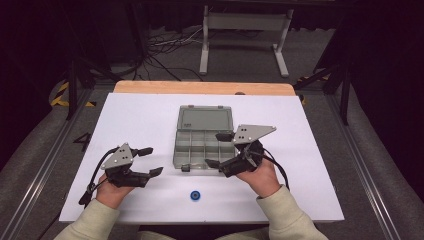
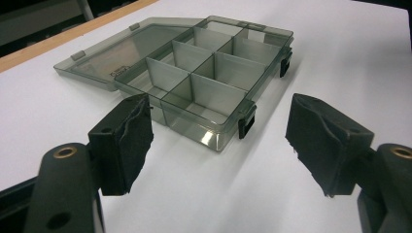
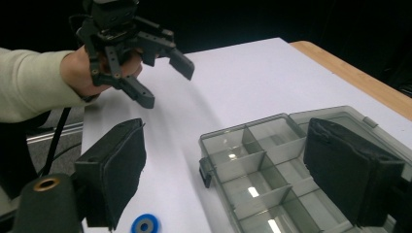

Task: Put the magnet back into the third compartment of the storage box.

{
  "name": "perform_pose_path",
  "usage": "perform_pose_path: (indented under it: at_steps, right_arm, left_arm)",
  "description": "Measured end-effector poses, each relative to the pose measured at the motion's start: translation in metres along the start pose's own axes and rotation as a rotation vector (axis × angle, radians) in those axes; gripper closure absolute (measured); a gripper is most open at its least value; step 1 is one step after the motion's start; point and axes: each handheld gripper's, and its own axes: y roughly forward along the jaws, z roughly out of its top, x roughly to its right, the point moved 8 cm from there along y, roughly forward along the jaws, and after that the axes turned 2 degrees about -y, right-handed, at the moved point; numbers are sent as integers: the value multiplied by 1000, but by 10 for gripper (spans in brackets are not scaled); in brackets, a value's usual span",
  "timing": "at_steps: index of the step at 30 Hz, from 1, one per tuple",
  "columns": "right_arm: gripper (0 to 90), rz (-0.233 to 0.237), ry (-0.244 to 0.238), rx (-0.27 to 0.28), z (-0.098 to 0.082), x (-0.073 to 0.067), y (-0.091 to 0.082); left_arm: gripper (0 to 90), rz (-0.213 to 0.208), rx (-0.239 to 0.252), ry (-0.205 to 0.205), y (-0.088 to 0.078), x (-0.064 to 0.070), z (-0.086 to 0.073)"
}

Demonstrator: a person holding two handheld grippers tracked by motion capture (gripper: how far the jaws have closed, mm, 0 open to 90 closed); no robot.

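near: blue roller (image 1: 195,195) lies on white counter (image 1: 140,120) by front edge | mid: left claw (image 1: 150,161) spread, empty; right claw (image 1: 220,149) spread over open compartment box (image 1: 205,136) | step: roller is best pinched squarely, then lowered into 1 compartment

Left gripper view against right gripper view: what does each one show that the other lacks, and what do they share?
Left gripper view alone: the box's two black front latches, seen from its front corner, and the flat lid's small printed label.

Right gripper view alone: the small blue ring-shaped roller lying on the table, and the left hand-held gripper farther off with open jaws, held by a hand in a cream sleeve.

Both: the smoky grey transparent plastic compartment box, open with empty compartments, the white table surface with its wooden edge, and each camera's own open black padded jaws.
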Motion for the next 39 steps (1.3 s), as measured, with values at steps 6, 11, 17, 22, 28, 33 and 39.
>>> perform_pose_path:
  at_steps: [6, 11, 17, 22, 28, 33, 39]
  right_arm:
    - [179, 29, -4, -51, -8, -7, 7]
    - [212, 54, -18, -95, -15, -13, 14]
    - [236, 81, -33, -143, -22, -18, 21]
    - [243, 99, -39, -198, -31, -23, 29]
    - [253, 131, -33, -244, -40, -27, 37]
    - [263, 145, -47, -285, -46, -30, 44]
    - [278, 154, -57, -333, -53, -34, 51]
  left_arm:
    - [255, 3, -2, 5, 1, -2, 0]
    - [255, 4, -6, 7, 1, -2, -1]
    - [255, 2, -9, 8, 1, -1, -1]
    - [255, 0, -9, 1, 1, -1, -1]
    - [254, -1, -9, 1, 2, -2, -2]
    - [254, -1, -9, 1, 2, -2, -2]
    - [254, -6, -16, 9, 3, -1, -2]
